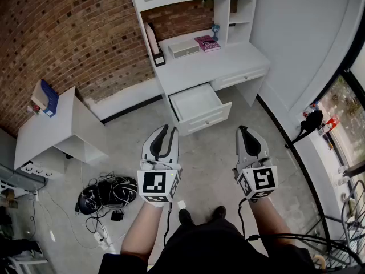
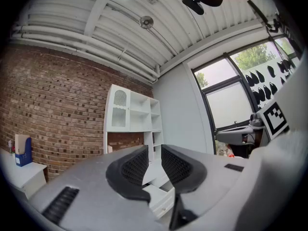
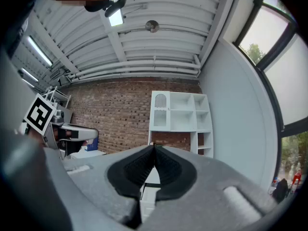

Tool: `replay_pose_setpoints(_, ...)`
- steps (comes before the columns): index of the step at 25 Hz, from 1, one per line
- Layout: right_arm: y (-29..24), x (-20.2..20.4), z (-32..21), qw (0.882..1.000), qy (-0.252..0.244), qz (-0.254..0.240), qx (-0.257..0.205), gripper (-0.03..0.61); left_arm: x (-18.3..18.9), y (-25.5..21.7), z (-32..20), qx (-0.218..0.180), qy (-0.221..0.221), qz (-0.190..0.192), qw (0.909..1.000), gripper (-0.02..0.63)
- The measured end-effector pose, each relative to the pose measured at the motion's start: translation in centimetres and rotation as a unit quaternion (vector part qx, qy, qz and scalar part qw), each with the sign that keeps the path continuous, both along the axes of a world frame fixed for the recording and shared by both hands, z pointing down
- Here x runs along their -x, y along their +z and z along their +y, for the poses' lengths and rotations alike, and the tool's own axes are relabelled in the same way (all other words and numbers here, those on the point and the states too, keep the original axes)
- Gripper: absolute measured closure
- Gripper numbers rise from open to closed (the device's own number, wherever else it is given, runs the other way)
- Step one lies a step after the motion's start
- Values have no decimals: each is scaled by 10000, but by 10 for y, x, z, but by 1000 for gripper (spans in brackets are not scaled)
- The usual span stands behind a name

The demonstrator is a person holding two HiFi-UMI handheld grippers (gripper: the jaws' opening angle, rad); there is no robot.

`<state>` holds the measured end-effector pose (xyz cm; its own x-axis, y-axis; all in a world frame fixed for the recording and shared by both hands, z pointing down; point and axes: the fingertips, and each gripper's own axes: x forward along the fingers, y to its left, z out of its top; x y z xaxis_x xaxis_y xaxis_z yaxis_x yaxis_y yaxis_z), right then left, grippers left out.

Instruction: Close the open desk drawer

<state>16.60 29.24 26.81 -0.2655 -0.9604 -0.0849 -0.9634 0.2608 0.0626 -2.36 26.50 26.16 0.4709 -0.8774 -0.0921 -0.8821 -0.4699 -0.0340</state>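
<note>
**Drawer awaits its push.** The white painted, box-shaped drawer (image 1: 197, 104) stands pulled fully out of the white painted desk (image 1: 211, 67). It sits under the desk top's left half as the head view shows it. Its shallow, smooth interior is bare, and its panelled front faces the person, who stands on the smooth grey floor (image 1: 219, 153) well apart from the desk. By this reading nothing of the task is done yet. The approach, the contact with the drawer front and the push home are all left. A matching narrow white drawer (image 1: 242, 77) under the desk's right half sits flush and closed.

The left gripper (image 1: 166, 129), matt grey plastic with black ribbed pads, is held level and aimed at the desk. Its jaws are drawn in to a thin slit with nothing in it, and in the left gripper view the open drawer shows through that slit. The right gripper (image 1: 242, 129), of the same make, has its jaws pressed together tip to tip and is empty.

On the desk top lie a flat grey rectangular box (image 1: 183, 48) and a magenta book (image 1: 207, 43), below the desk's open white shelving. Behind the desk runs a rough red-brown brick wall (image 1: 74, 33).
</note>
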Motion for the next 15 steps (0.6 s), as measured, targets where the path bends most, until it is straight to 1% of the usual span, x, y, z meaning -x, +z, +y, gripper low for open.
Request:
replay_pose_setpoints(4,0,11,-2,10000,54,-7,-12,575,23,0,-6,33,-86,78,9999,531)
replay_pose_setpoints(8,-3,10,-3,9998,161,23,-62,575,41,-1,-11,14,-162,117,9998,531)
replay_pose_setpoints(11,-14,-5,-1,9986,460,152,-235,575,67,-8,-18,-44,-337,206,9992,531)
replay_pose_setpoints(13,-19,-18,-2,9974,651,129,-287,575,90,-14,-22,-136,-537,257,9981,531)
replay_pose_setpoints(14,-19,-23,-4,9972,697,94,-254,567,101,-17,-23,-202,-633,287,9974,531)
replay_pose_setpoints(15,-18,-27,-5,9973,709,53,-186,530,109,-20,-22,-278,-709,311,9966,531)
